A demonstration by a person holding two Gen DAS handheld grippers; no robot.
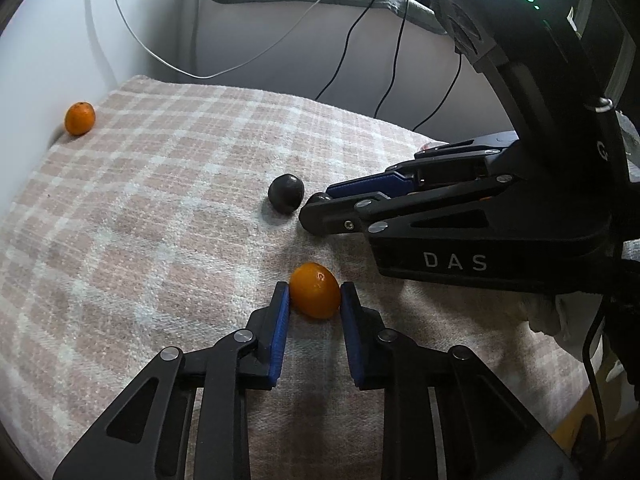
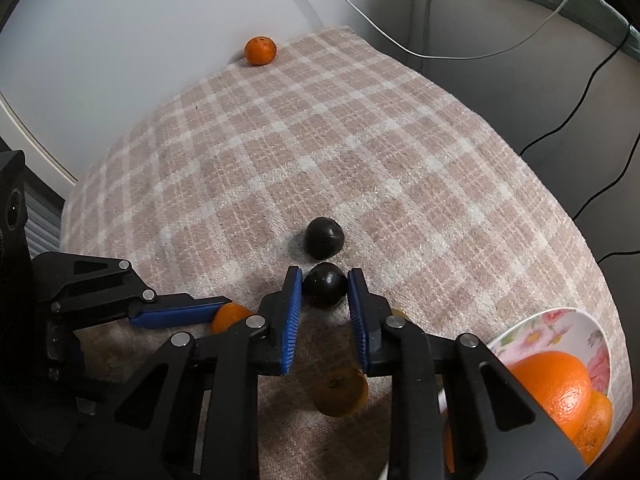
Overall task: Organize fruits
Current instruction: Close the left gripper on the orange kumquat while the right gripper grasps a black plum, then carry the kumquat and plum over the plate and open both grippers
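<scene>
Two grippers closed on fruit, left gripper (image 1: pixel 315 294) kumquat (image 1: pixel 315 290) upright-tilted

White letters "DAS" on the black body of the right tongs (image 1: pixel 316 208), a lone letter "G" higher on that same device, partly cut off

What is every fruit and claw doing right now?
Left claw: closed around the small orange fruit.
Right claw: closed around a dark plum.
Second dark plum: loose on the checked cloth.
Far orange: resting against the wall.
Flowered bowl: holding oranges.
</scene>
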